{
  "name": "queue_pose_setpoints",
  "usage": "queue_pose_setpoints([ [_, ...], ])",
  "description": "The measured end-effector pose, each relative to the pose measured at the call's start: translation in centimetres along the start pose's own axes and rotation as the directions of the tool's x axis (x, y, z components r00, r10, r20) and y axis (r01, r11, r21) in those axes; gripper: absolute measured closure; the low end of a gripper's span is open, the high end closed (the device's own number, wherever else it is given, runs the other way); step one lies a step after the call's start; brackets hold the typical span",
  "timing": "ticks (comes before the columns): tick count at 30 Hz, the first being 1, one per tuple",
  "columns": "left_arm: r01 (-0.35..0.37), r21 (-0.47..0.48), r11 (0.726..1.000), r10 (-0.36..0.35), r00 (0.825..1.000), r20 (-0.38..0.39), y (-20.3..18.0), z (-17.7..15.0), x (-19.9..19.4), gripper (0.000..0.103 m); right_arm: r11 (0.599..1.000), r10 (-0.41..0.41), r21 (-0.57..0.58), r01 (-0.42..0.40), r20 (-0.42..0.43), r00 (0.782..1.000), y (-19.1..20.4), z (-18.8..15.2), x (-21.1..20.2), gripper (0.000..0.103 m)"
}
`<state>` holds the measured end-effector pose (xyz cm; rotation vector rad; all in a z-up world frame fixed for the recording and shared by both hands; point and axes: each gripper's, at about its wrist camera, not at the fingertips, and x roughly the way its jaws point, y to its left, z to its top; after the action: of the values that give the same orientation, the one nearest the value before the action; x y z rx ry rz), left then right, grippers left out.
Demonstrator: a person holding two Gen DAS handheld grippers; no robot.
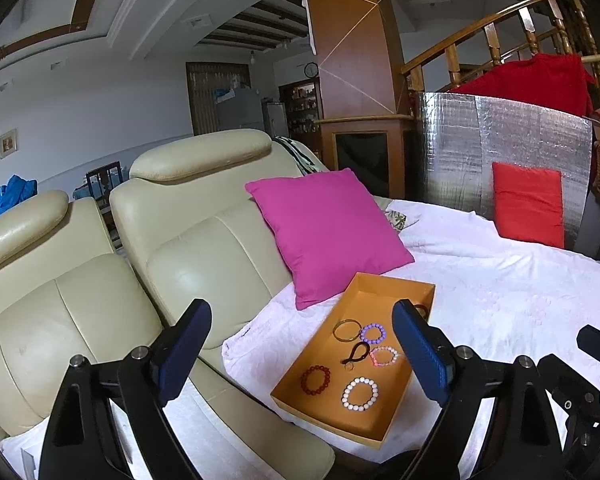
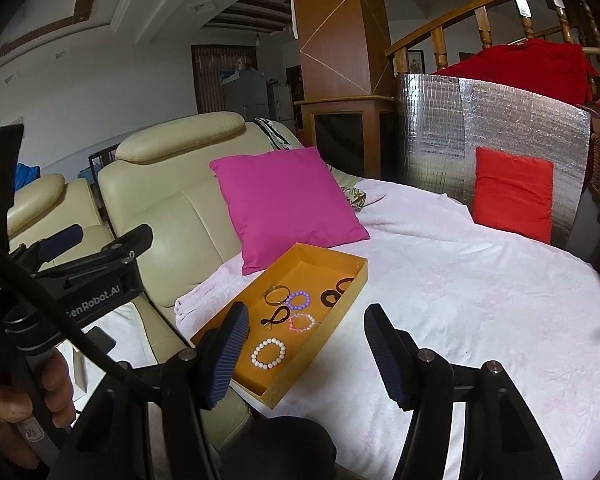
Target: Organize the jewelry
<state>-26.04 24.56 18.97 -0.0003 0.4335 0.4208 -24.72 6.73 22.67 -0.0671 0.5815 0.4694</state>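
While both grippers hang above the near edge of a sofa seat, an orange tray (image 1: pixel 384 292) lies on the white blanket (image 1: pixel 500 300) spread over the cushions, its far corner just in front of a magenta pillow (image 1: pixel 328 232). Inside the tray the jewelry lies loose on the bare floor: a gold bangle (image 1: pixel 347 330) next to a purple bead bracelet (image 1: pixel 373 332), a pink bead bracelet (image 1: pixel 384 356) just nearer than the purple one, a black looped band (image 1: pixel 356 353) beside it, a dark red bead bracelet (image 1: pixel 315 378) toward the left wall, and a white bead bracelet (image 1: pixel 360 393) nearest the front edge. From the right wrist view a dark brown bracelet (image 2: pixel 336 293) also shows against the tray's right wall. The left gripper (image 1: pixel 302 356) has its blue-padded fingers spread wide with nothing between them, the tray visible through the gap below. The right gripper (image 2: pixel 306 360) is likewise parted, less widely, and empty; its left finger overlaps the tray's near left part in view, while its right finger stands over bare blanket. A hand (image 2: pixel 40 396) grasps the left gripper's handle at the left edge of the right wrist view. Farther back, a red pillow (image 1: pixel 530 204) leans against a silver foil panel (image 1: pixel 500 144), and cream leather backrests (image 1: pixel 204 200) rise to the left.
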Motion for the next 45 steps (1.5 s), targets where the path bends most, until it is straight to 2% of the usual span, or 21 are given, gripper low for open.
queue_pose_setpoints([
  [17,-0.003,-0.031,1.000,0.004,1.000,0.021,1.6,0.1,-0.3,0.010,1.000,-0.008,-0.023,0.008,0.006,1.000,1.3,0.5,0.1,0.039],
  [45,-0.016,-0.036,0.999,0.017,1.000,0.008,2.6,0.0,0.8,0.010,0.999,-0.010,-0.048,0.009,-0.011,1.000,2.8,1.1,1.7,0.039],
])
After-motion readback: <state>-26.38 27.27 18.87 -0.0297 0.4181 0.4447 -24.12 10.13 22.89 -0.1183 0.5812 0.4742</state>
